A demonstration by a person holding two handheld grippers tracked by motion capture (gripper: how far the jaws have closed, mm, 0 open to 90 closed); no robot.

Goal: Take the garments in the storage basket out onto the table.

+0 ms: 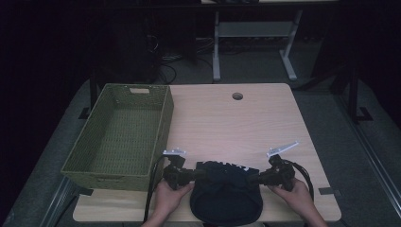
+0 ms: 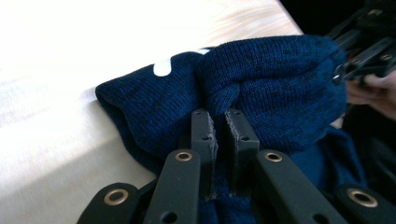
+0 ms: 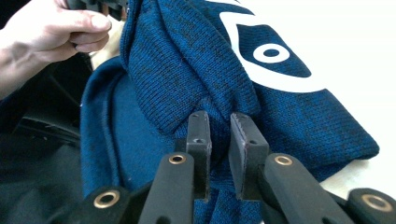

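A dark blue knitted garment [image 1: 226, 191] with white lettering lies at the near edge of the wooden table [image 1: 236, 123], partly hanging over it. My left gripper [image 1: 195, 174] is shut on a fold of the garment [image 2: 261, 88] at its left side. My right gripper [image 1: 259, 178] is shut on a fold of the garment [image 3: 187, 65] at its right side, near a white ring print. Each gripper is held by a hand that comes in from the bottom of the high view. The garment's lower part is hidden below the table edge.
A green woven basket [image 1: 94, 137] stands on the left part of the table, empty. A round cable hole [image 1: 237, 96] sits near the table's far edge. Behind the table are a white desk frame [image 1: 288, 56] and cables on the floor.
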